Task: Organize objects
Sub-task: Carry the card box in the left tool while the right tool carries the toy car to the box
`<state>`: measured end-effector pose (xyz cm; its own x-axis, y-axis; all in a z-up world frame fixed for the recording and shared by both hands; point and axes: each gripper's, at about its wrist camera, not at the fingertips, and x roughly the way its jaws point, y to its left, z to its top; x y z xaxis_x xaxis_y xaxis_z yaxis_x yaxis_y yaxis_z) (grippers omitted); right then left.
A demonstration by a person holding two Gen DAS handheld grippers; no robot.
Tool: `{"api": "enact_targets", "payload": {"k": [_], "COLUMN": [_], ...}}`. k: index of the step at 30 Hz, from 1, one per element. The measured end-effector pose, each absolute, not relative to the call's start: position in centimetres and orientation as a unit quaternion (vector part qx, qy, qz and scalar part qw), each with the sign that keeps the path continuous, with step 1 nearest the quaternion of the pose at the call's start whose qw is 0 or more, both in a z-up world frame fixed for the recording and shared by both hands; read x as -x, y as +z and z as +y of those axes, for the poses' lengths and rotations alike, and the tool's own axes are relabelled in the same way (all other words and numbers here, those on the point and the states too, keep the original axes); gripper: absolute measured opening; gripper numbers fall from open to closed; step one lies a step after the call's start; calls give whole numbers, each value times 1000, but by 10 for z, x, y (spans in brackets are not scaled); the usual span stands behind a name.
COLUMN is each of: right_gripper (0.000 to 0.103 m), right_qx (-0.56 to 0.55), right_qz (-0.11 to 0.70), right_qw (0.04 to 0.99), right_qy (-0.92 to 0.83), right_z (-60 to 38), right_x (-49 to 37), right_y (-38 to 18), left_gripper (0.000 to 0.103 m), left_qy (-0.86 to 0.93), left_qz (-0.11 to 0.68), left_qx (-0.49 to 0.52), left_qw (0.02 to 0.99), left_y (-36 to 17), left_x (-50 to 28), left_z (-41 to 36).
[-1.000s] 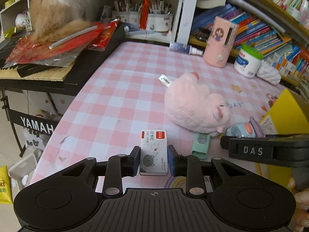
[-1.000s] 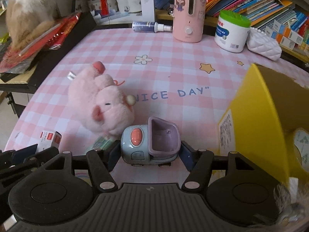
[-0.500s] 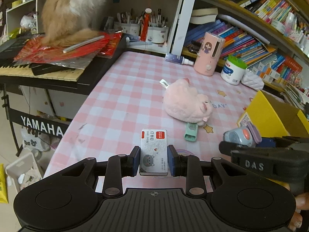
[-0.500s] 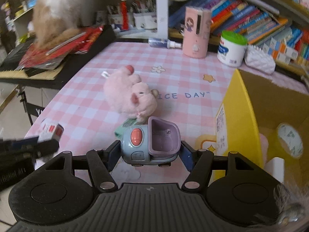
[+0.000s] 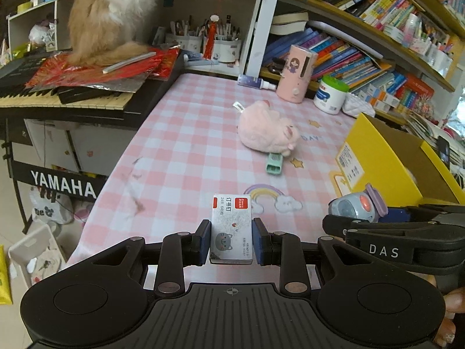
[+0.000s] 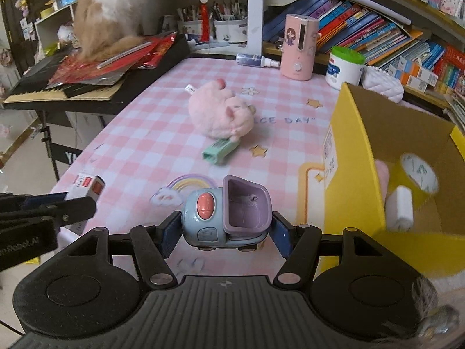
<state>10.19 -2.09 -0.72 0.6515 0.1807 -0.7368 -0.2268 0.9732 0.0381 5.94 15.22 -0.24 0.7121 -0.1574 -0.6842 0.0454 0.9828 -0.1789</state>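
We cannot make out the whole inside of the yellow box: its near wall hides the bottom, and only a roll of tape, a white roll and a bit of something pink show. The animal on the keyboard is cut off at the top edge, so we see only tan and white fur. Our left gripper is clamped on a small staple box, held above the checked tablecloth near its front edge. Our right gripper grips a toy car by its sides, just beside the yellow box. Farther back a pink plush toy lies partly over a green stapler, hiding one end of it. Behind those stand a pink humidifier, a white jar and a spray bottle before the crowded bookshelf.
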Motion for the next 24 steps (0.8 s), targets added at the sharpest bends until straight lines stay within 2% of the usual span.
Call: {"api": "enact_targets", "payload": {"k": [24], "right_gripper": [62], "right_qx": [-5], "right_qz": [400], "right_qw": [912], "right_qy": [92], "right_z": [-26], "right_x": [12], "right_y": [-6], "left_gripper": [28], "left_qy": [-98], "left_qz": [379], "left_qx": [45], "left_qw": [919], "left_y": [3], "left_x": [35], "left_z": [139]}}
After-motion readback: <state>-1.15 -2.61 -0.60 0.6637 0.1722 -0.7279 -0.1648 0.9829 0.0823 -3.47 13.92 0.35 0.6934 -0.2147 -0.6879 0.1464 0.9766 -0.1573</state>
